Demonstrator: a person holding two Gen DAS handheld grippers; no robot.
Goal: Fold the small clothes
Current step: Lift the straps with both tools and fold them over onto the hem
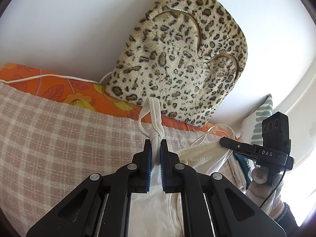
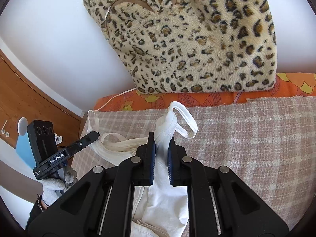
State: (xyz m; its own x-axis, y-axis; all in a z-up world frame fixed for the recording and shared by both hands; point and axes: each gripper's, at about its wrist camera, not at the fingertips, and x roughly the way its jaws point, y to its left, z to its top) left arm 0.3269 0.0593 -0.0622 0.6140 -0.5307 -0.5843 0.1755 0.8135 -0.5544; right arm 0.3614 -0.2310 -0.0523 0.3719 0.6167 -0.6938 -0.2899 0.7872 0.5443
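A small white garment [image 1: 156, 203] with thin straps hangs between my two grippers above the checked blanket [image 1: 59, 138]. My left gripper [image 1: 156, 143] is shut on a bunched ribbed strap whose loop [image 1: 155, 108] sticks up past the fingertips. My right gripper [image 2: 162, 136] is shut on another twisted strap of the same garment [image 2: 165, 203]. From the left wrist view, the right gripper [image 1: 224, 142] shows side-on at the right, held by a gloved hand [image 1: 258, 174]. The left gripper [image 2: 94, 134] shows at the left of the right wrist view, with cream fabric stretched toward it.
A leopard-print cushion [image 1: 177, 59] leans on the white wall behind an orange floral sheet [image 1: 59, 86]. A white cable [image 1: 49, 77] runs along the sheet. A striped cushion [image 1: 262, 116] lies at the right. A wooden door [image 2: 23, 102] stands at the left.
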